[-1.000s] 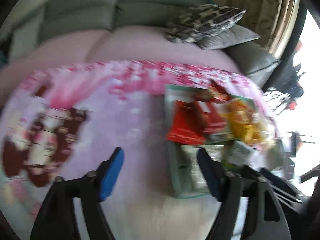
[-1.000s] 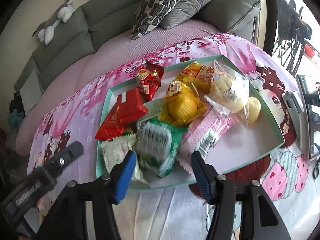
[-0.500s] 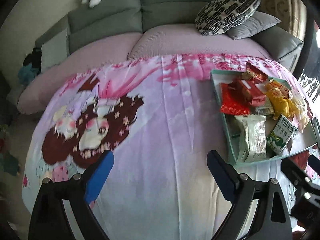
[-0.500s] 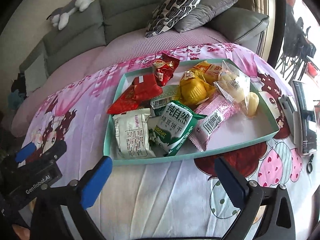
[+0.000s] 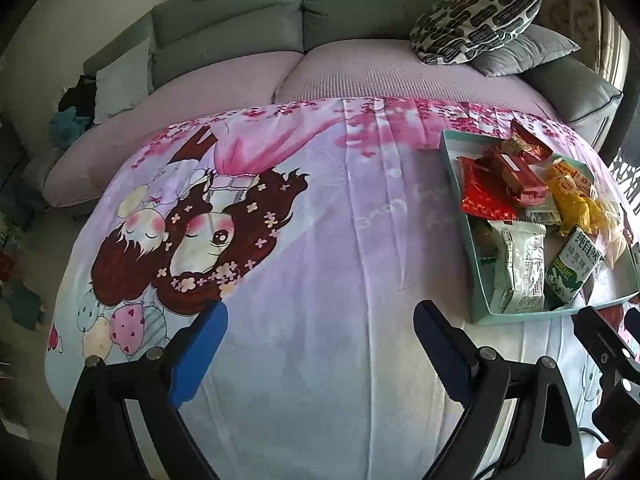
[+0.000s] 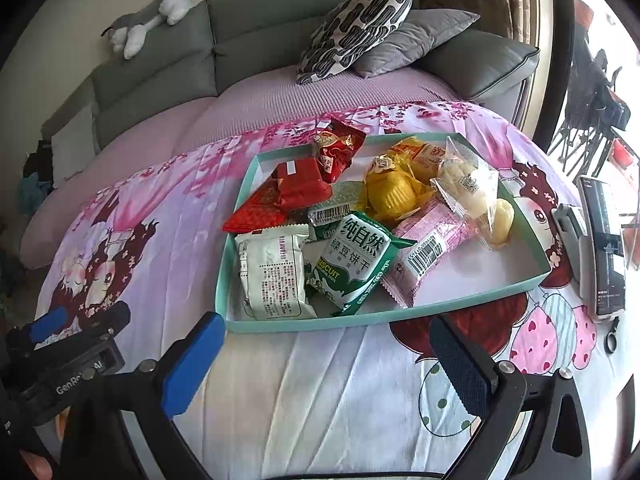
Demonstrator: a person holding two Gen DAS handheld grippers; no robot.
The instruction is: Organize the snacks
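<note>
A teal tray (image 6: 304, 324) on the pink cartoon cloth holds several snack packs: a green biscuit pack (image 6: 354, 258), a white pack (image 6: 274, 276), red packs (image 6: 296, 188), a yellow cake pack (image 6: 392, 194) and a pink pack (image 6: 432, 240). My right gripper (image 6: 326, 364) is open and empty, just in front of the tray's near edge. My left gripper (image 5: 320, 348) is open and empty over bare cloth, left of the tray (image 5: 480, 304). The left gripper also shows at the lower left of the right wrist view (image 6: 72, 336).
A phone on a stand (image 6: 604, 248) lies right of the tray. A grey sofa (image 5: 304, 20) with a patterned cushion (image 5: 472, 20) and a plush toy (image 6: 148, 20) stands behind. The cartoon cloth (image 5: 320, 220) spreads left of the tray.
Both grippers have opened wider and pulled back from the tray. The left gripper has swung left, away from the tray; the green biscuit pack now lies flat in the tray.
</note>
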